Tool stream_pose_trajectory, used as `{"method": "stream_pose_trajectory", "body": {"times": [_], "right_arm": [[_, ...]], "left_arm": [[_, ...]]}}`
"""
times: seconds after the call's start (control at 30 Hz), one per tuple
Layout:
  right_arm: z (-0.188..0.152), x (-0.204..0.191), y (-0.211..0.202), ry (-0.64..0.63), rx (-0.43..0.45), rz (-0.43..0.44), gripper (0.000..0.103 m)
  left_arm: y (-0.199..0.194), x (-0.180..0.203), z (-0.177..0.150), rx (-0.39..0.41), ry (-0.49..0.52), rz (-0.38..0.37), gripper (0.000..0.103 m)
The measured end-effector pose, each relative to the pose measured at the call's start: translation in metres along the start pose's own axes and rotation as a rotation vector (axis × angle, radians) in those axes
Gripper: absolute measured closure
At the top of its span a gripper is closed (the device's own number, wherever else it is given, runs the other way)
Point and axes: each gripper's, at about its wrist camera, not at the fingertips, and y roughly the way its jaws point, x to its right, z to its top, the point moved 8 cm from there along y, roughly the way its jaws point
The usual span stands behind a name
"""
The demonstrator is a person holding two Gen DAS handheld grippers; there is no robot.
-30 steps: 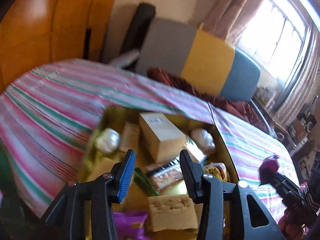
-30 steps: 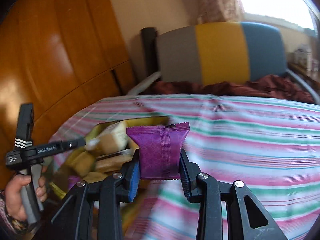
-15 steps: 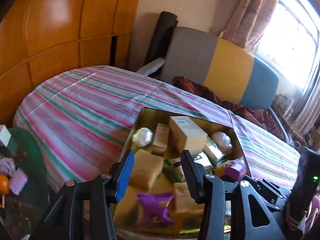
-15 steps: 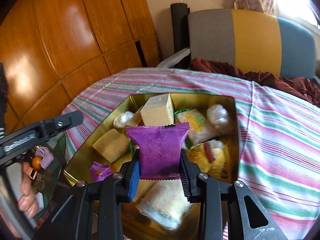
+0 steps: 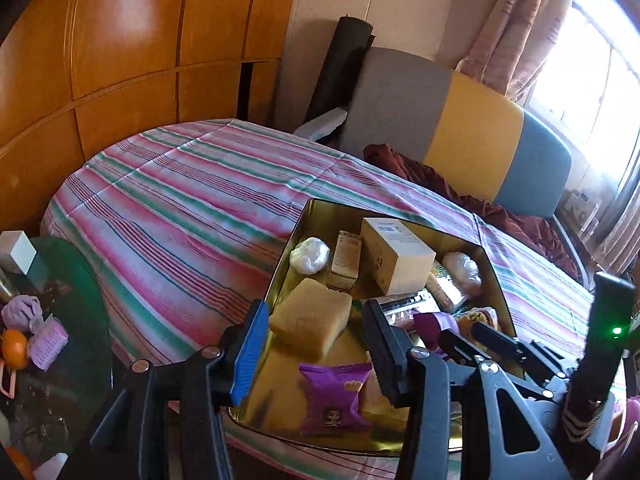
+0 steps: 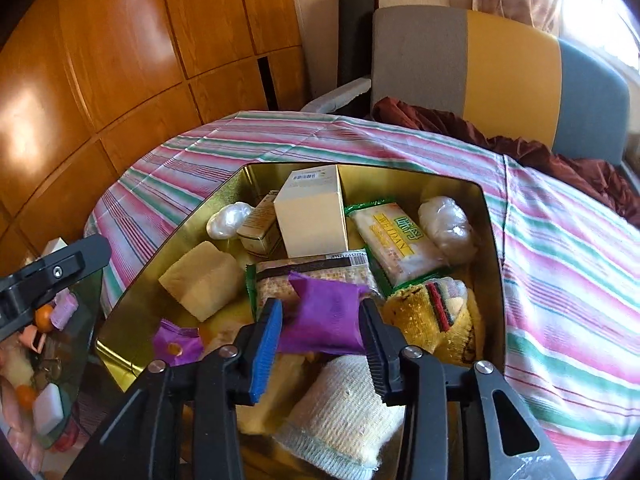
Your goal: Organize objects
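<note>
A gold tin (image 5: 294, 236) (image 6: 490, 240) sits on the striped bed and holds several items: a cream box (image 6: 312, 216), a yellow sponge (image 6: 200, 280), snack packs and a purple packet (image 5: 334, 398) (image 6: 176, 342). My right gripper (image 6: 320, 322) is over the tin with its jaws spread; a second purple packet (image 6: 324, 320) lies tilted between the fingers, loose. It also shows in the left wrist view (image 5: 432, 324). My left gripper (image 5: 316, 344) is open and empty above the tin's near-left corner.
A striped bedspread (image 5: 180, 208) covers the bed. A grey, yellow and blue headboard (image 5: 460, 128) and a dark red blanket (image 6: 520, 148) lie behind. A green glass side table (image 5: 68, 320) with small items stands left. Wood panels (image 5: 120, 40) line the wall.
My right gripper moved down over the tin and opened; the purple packet tipped over between its fingers. My left gripper pulled back and up, showing more of the bed.
</note>
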Motion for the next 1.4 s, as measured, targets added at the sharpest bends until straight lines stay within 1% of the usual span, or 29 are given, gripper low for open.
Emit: {"method": "stream_pose_trajectory", "body": {"times": [0.07, 0.13, 0.17, 0.23, 0.27, 0.3, 0.33, 0.37, 0.43, 0.57, 0.67, 0.77, 0.9, 1.03, 1.2, 1.33, 1.4], "right_arm": [[-0.001, 0.000, -0.005, -0.002, 0.008, -0.005, 0.055], [-0.001, 0.000, -0.011, 0.003, 0.022, -0.009, 0.044], [-0.001, 0.000, -0.014, 0.003, 0.027, -0.015, 0.040], [0.000, -0.002, -0.021, 0.003, 0.036, -0.024, 0.025], [0.000, -0.003, -0.026, 0.004, 0.044, -0.034, 0.021], [0.001, -0.004, -0.030, 0.005, 0.049, -0.045, 0.012], [0.000, -0.005, -0.033, 0.005, 0.051, -0.053, 0.005], [0.001, -0.005, -0.036, 0.006, 0.054, -0.065, 0.003], [0.001, -0.008, -0.043, 0.008, 0.065, -0.075, 0.001], [0.002, -0.009, -0.051, 0.009, 0.070, -0.114, 0.000], [0.003, -0.002, -0.056, 0.023, 0.075, -0.169, 0.000], [0.004, 0.005, -0.057, 0.042, 0.065, -0.208, 0.000], [0.006, 0.013, -0.060, 0.076, 0.061, -0.257, 0.000], [0.008, 0.014, -0.065, 0.097, 0.079, -0.276, 0.000], [0.011, 0.017, -0.072, 0.124, 0.093, -0.326, 0.000], [0.011, 0.017, -0.074, 0.142, 0.091, -0.305, 0.000], [0.011, 0.015, -0.074, 0.133, 0.095, -0.313, 0.000]], "left_arm": [[0.001, -0.001, -0.001, -0.004, 0.004, 0.008, 0.054], [0.002, -0.002, -0.003, -0.014, 0.009, 0.021, 0.054], [0.002, -0.003, -0.004, -0.017, 0.014, 0.030, 0.054], [0.001, -0.005, -0.004, -0.006, 0.031, 0.073, 0.054], [0.000, -0.005, -0.004, 0.000, 0.043, 0.091, 0.054], [-0.001, -0.005, -0.004, 0.003, 0.055, 0.111, 0.054], [-0.001, -0.005, -0.004, 0.001, 0.069, 0.133, 0.054], [-0.001, -0.005, -0.005, -0.009, 0.083, 0.144, 0.054], [-0.001, -0.003, -0.008, -0.028, 0.105, 0.152, 0.054], [-0.002, -0.002, -0.011, -0.041, 0.117, 0.151, 0.054], [-0.004, -0.003, -0.012, -0.047, 0.114, 0.159, 0.054], [-0.005, -0.005, -0.012, -0.046, 0.121, 0.178, 0.054], [-0.006, -0.004, -0.013, -0.049, 0.132, 0.182, 0.054], [-0.005, 0.000, -0.015, -0.060, 0.137, 0.157, 0.054], [-0.005, 0.000, -0.017, -0.066, 0.141, 0.163, 0.054], [-0.008, 0.001, -0.016, -0.061, 0.139, 0.157, 0.054], [-0.010, 0.001, -0.015, -0.058, 0.139, 0.157, 0.054]]}}
